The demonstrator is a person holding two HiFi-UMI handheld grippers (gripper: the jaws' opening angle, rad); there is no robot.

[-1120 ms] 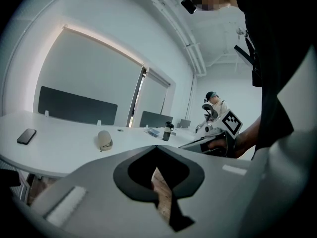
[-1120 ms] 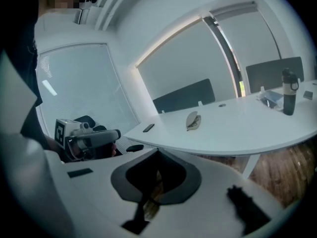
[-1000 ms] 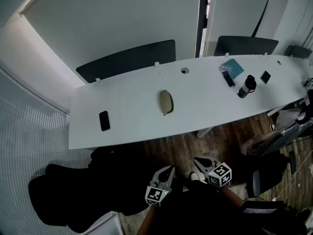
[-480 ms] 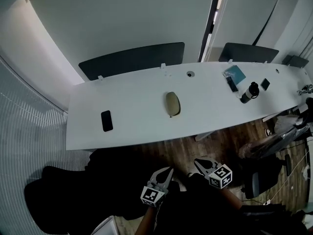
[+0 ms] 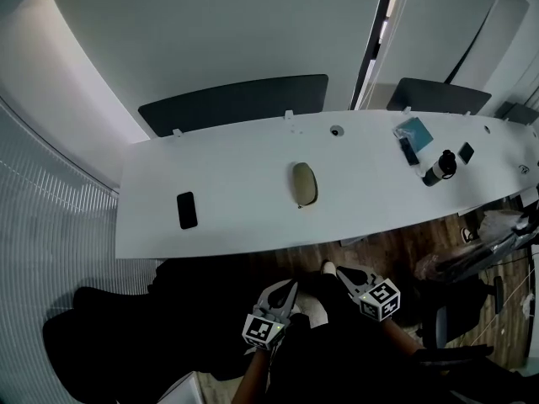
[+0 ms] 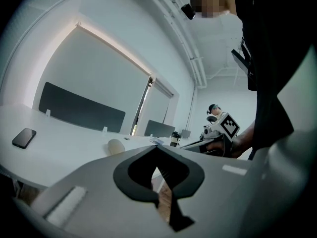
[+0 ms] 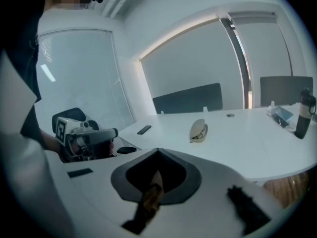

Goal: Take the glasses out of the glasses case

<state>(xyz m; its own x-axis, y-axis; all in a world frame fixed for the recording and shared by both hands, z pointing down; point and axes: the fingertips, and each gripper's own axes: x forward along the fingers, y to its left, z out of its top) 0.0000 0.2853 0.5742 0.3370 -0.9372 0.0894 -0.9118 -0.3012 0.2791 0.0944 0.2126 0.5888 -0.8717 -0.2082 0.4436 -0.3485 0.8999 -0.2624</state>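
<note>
Hovering short of the table's near edge, both grippers sit side by side over dark clothing and wood floor [image 5: 379, 247], tips aimed toward the table, touching nothing.

Left gripper [image 5: 285, 291]: jaws pressed together, nothing between them. Right gripper [image 5: 345, 274]: jaws likewise together, empty.

Black chair [image 5: 109, 326] sits low at the left, below the table's left end.

Long white table [image 5: 236, 171] runs left to right. Black phone [image 5: 187, 209] lies flat near the left end, close to the near edge.

Glasses case [image 5: 305, 183]: beige, oval, about mid-length of the table, midway between near and far edges, well apart from both grippers. From the right gripper view its lid looks slightly ajar; contents too small to tell.

Toward the right end a dark bottle [image 5: 440, 168] stands upright, with a black flat device [image 5: 410, 151] just beside it, lying against a teal booklet [image 5: 414, 128]. A small black item [image 5: 466, 152] lies further right.

Along the far edge stand two dark divider panels, one behind the case [image 5: 236, 103] and one toward the right end [image 5: 438, 97].
</note>
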